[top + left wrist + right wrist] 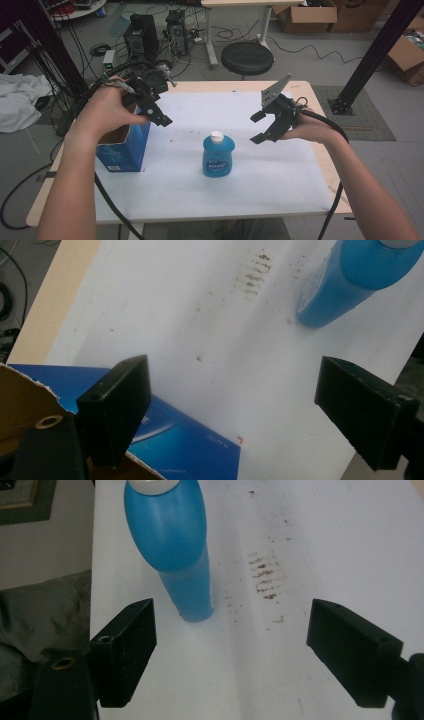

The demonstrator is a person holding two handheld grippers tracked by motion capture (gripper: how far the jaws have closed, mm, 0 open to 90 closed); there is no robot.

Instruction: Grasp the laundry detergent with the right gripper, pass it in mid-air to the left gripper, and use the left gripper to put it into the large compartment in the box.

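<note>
A blue soap bottle [218, 157] with a white cap stands upright in the middle of the white sheet [280, 170] on the table. My right gripper [256, 128] hovers just right of it and above, jaws wide apart and empty. In the right gripper view the bottle [172, 535] stands ahead and left of that gripper [230, 625]. My left gripper [159, 116] hangs open over the near edge of an open blue carton [122, 150] at the table's left. The left gripper view has its empty jaws [235, 385] above the carton's torn rim [190, 445], with the bottle [350, 275] far off.
Brown smudges [262, 577] mark the sheet beside the bottle. Beyond the table stand a black stool [247, 57], computer towers [142, 35] with cables and cardboard boxes [305, 15]. A black frame post [375, 55] rises at the right. A white cloth [17, 100] lies at the left.
</note>
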